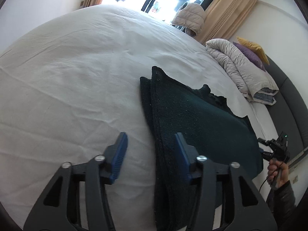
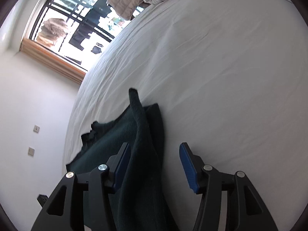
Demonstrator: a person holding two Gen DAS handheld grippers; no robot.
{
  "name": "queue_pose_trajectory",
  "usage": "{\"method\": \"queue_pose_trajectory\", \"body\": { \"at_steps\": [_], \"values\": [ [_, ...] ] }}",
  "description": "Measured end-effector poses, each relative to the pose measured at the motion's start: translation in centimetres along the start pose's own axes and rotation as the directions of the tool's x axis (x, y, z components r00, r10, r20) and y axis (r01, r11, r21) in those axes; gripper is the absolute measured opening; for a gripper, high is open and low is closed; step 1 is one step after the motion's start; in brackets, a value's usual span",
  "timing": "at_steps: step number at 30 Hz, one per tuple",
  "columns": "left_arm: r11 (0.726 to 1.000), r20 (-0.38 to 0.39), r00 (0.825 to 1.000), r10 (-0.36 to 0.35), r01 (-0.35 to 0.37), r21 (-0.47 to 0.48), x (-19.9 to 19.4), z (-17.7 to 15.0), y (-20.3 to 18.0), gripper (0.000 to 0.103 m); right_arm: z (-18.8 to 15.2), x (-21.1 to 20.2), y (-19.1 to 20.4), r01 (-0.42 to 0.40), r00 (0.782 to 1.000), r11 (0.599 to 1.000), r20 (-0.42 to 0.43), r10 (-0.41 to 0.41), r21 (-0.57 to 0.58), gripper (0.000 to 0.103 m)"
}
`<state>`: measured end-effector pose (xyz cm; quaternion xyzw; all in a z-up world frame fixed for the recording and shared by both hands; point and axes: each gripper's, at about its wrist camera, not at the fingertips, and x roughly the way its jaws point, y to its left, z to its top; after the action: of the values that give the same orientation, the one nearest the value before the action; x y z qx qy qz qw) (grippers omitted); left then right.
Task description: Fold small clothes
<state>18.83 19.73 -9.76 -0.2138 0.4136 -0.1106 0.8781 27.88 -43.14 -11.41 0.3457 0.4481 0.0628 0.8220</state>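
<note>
A dark green knitted garment [image 1: 194, 119] lies folded in layers on the white bed sheet [image 1: 73, 73]. My left gripper [image 1: 151, 146] is open; its right finger is over the garment's near edge and its left finger over the bare sheet. In the right wrist view the garment [image 2: 142, 150] has one fold edge standing up. My right gripper [image 2: 154, 159] is open, its jaws astride that raised edge, not closed on it. The right gripper also shows in the left wrist view [image 1: 275, 148], held by a hand at the garment's far side.
A rolled grey duvet [image 1: 240, 67] with purple and yellow cushions [image 1: 252, 52] lies at the head of the bed by a dark headboard [image 1: 288, 104]. A beige padded jacket [image 1: 189, 17] hangs near the window [image 2: 77, 23] and curtains. A white wall with sockets [image 2: 33, 140] is beside the bed.
</note>
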Motion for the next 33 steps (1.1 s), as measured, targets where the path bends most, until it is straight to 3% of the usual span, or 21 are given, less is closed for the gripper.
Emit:
{"method": "queue_pose_trajectory", "body": {
  "at_steps": [4,6,9,11,12,13,14,16,17,20,25,33],
  "values": [
    [0.999,-0.010,0.999,-0.032,0.033,0.035,-1.5,-2.1,-0.6,0.060,-3.3,-0.2,1.1,0.041,0.999,0.993,-0.024,-0.044,-0.113,0.056],
    [0.995,-0.026,0.999,-0.037,0.039,0.087,-1.9,-3.1,-1.6,0.060,-4.3,-0.8,1.2,0.048,0.999,0.991,-0.012,-0.050,-0.127,0.050],
    [0.983,-0.030,0.999,0.011,-0.005,0.185,-2.3,-4.1,-3.2,0.060,-5.5,-1.5,1.6,0.061,0.998,0.988,-0.002,-0.062,-0.145,0.044],
    [0.981,-0.054,0.998,0.028,-0.018,0.192,-1.9,-4.5,-3.3,0.059,-6.2,-1.7,2.1,0.074,0.997,0.982,-0.002,-0.076,-0.176,0.044],
    [0.983,-0.067,0.997,0.028,-0.015,0.182,-1.7,-4.7,-3.1,0.049,-6.5,-1.7,2.4,0.088,0.996,0.976,-0.003,-0.091,-0.198,0.044],
    [0.984,-0.077,0.997,0.033,-0.019,0.175,-1.5,-4.8,-3.0,0.032,-6.7,-1.8,2.5,0.101,0.995,0.971,-0.003,-0.104,-0.219,0.044],
    [0.986,-0.083,0.996,0.036,-0.021,0.167,-1.3,-4.9,-2.7,0.030,-6.8,-1.8,2.4,0.110,0.994,0.967,-0.004,-0.114,-0.230,0.040],
    [0.991,-0.082,0.996,0.025,-0.014,0.137,-1.3,-5.0,-2.1,0.017,-6.8,-1.8,2.0,0.122,0.992,0.968,-0.003,-0.126,-0.218,0.031],
    [0.991,-0.090,0.996,0.027,-0.015,0.130,-1.2,-4.9,-2.0,0.016,-6.7,-1.9,1.6,0.136,0.990,0.969,-0.002,-0.139,-0.207,0.020],
    [0.989,-0.096,0.994,0.042,-0.027,0.147,-1.1,-4.7,-2.1,0.010,-6.9,-2.2,1.4,0.130,0.991,0.975,0.005,-0.132,-0.179,0.011],
    [0.986,-0.096,0.994,0.053,-0.037,0.161,-1.5,-4.0,-1.8,0.008,-7.1,-2.6,1.5,0.142,0.990,0.981,0.008,-0.142,-0.134,0.008],
    [0.987,-0.105,0.993,0.059,-0.042,0.157,-1.3,-3.9,-0.9,0.008,-8.1,-2.6,-1.9,0.045,0.999,0.999,0.012,-0.046,0.021,0.006]
  ]
}}
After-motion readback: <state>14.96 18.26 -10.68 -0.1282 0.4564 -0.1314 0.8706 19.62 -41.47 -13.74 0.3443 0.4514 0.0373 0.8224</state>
